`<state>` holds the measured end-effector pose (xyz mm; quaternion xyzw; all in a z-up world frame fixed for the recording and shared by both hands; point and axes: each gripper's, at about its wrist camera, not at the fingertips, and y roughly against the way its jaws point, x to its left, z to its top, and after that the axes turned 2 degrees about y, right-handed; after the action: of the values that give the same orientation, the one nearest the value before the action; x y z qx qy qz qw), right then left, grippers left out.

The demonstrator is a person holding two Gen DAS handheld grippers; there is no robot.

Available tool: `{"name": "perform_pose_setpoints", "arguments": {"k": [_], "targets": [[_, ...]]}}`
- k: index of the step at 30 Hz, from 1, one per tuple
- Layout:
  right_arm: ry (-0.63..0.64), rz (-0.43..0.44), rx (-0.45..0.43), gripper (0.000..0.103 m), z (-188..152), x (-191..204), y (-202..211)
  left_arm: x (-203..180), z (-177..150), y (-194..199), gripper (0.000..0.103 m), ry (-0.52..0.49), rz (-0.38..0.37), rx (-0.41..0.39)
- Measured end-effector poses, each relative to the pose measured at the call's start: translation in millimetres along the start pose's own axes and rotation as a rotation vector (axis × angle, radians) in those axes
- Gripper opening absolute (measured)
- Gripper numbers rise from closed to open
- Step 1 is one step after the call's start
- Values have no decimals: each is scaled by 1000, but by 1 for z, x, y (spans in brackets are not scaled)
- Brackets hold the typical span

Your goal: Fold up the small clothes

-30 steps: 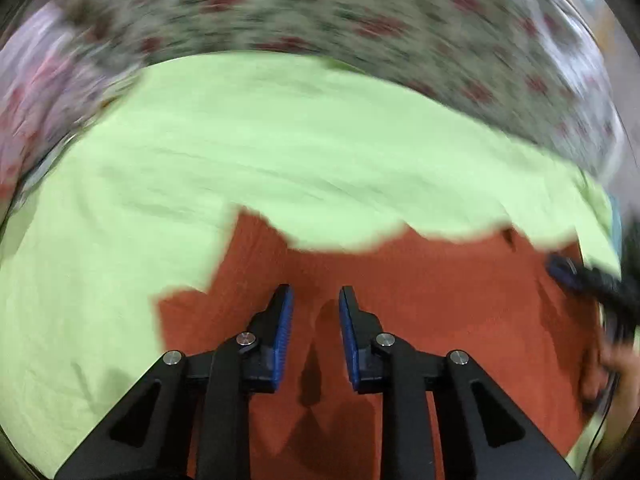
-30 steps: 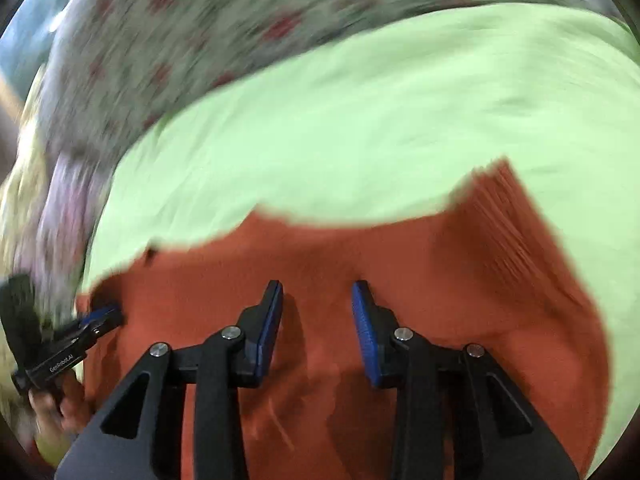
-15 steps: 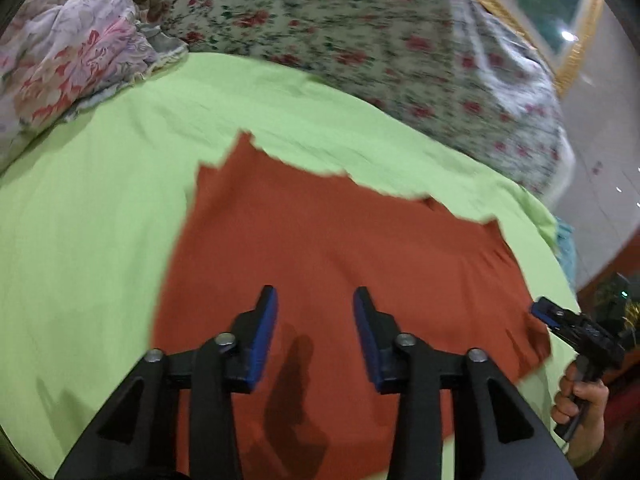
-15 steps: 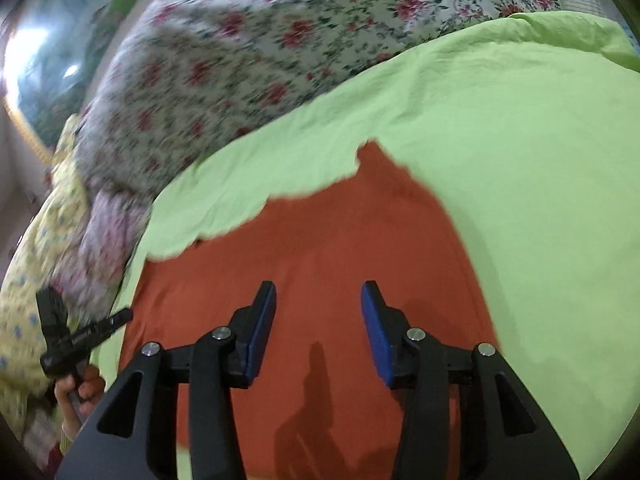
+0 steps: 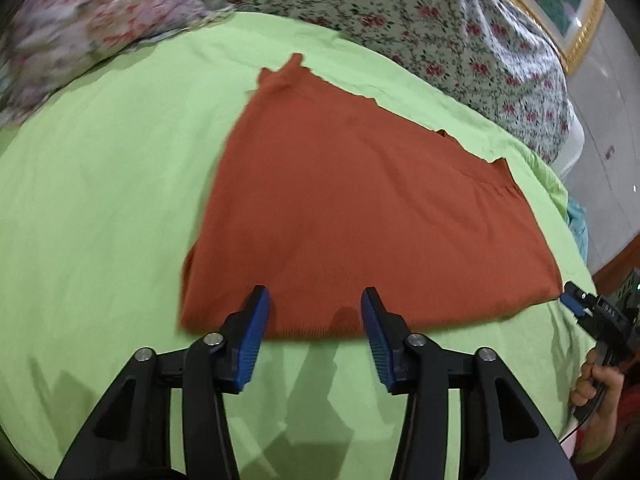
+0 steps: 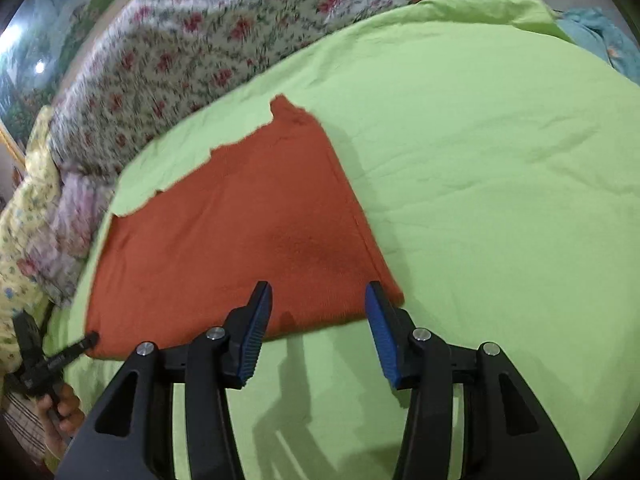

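A: Left wrist view first, what's there?
B: The left claw [image 5: 316, 308] is spread apart and grips nothing, over the near edge of the rust-red garment [image 5: 372, 216], which lies flat on the green sheet [image 5: 104, 184]. The right claw [image 5: 576, 306] shows just off the garment's right corner.
A: And the right wrist view?
B: The right claw [image 6: 318, 304] is also apart and empty, above the garment's [image 6: 224, 232] near edge. The floral quilt [image 6: 180, 52] lies beyond; the left claw [image 6: 86, 340] is at the left corner
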<state>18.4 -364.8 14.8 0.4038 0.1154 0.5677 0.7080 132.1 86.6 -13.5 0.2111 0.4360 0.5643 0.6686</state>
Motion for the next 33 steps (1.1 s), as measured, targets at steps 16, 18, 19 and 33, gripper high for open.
{"name": "perform_pose_setpoints", "arguments": {"k": [16, 18, 19, 33], "targets": [[76, 223, -36, 51, -51, 51, 18, 28, -26, 11, 67, 223, -128, 16], [83, 240, -28, 51, -57, 57, 19, 30, -20, 5, 68, 253, -136, 6], [82, 247, -25, 51, -58, 59, 19, 30, -17, 2, 68, 264, -136, -3], [64, 279, -29, 51, -46, 59, 19, 8, 25, -32, 35, 245, -39, -68]]}}
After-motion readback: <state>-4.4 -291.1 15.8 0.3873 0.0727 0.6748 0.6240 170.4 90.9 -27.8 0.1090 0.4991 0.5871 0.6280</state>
